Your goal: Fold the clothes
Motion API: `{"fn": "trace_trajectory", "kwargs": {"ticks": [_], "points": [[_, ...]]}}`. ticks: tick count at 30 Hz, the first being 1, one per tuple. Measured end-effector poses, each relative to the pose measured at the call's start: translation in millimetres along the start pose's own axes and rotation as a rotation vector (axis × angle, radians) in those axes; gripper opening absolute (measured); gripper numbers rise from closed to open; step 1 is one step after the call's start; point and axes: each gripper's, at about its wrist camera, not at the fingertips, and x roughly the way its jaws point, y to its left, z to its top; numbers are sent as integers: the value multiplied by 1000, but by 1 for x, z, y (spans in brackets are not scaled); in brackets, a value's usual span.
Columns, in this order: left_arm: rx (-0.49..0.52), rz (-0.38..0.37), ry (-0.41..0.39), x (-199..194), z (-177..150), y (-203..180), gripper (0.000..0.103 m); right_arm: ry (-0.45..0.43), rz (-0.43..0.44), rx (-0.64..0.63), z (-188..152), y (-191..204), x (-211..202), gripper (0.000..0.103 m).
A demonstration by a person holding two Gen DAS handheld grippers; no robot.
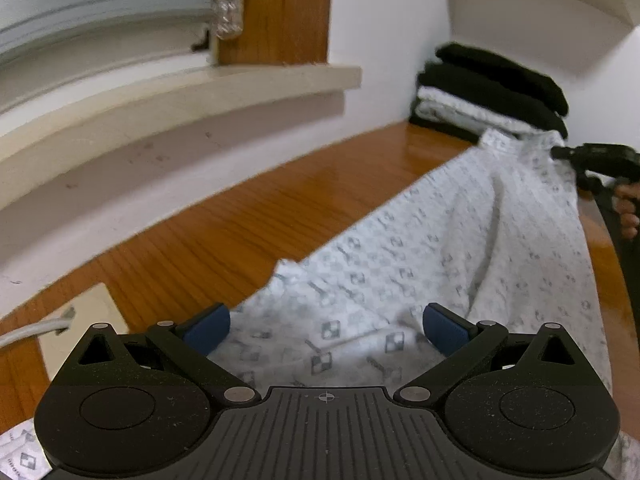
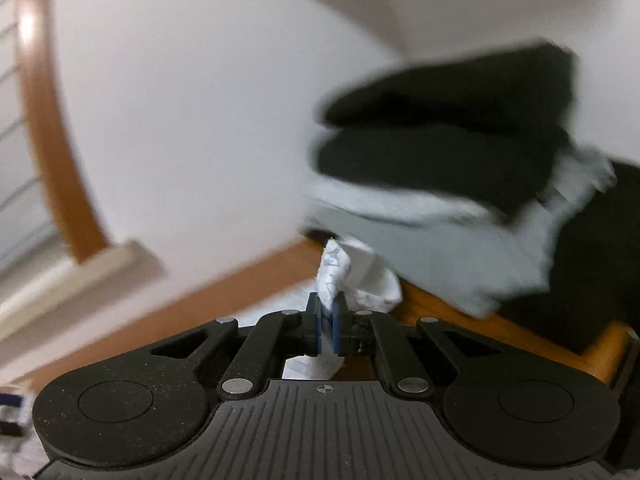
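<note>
White patterned cotton garment (image 1: pixel 420 264) half-spread on wooden surface (image 1: pixel 224 216), unfolded; right gripper (image 2: pixel 328 320) clenched on its corner; left gripper (image 1: pixel 326 326) released; folded black-and-white stack (image 1: pixel 492 88) upper right.

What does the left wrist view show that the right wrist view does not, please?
Only the left wrist view shows the open left gripper over the patterned garment spread along the wooden table, the window sill, a wall plate with a cable, and the right gripper seen from outside. Only the right wrist view shows the right gripper shut on a bunched corner of the garment. Both show the stack of folded clothes by the wall.
</note>
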Motion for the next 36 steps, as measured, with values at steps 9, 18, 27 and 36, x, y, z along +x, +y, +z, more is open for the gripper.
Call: {"fn": "trace_trajectory", "kwargs": {"ticks": [9, 18, 27, 36], "points": [[-266, -202, -48, -27, 21, -5, 103, 158, 389, -370, -65, 152, -31, 6], [-256, -178, 17, 10, 32, -35, 103, 142, 402, -563, -113, 173, -47, 7], [-41, -189, 46, 63, 87, -118, 103, 101, 394, -537, -125, 164, -44, 9], [243, -131, 215, 115, 89, -182, 92, 54, 393, -514, -135, 157, -44, 9]]}}
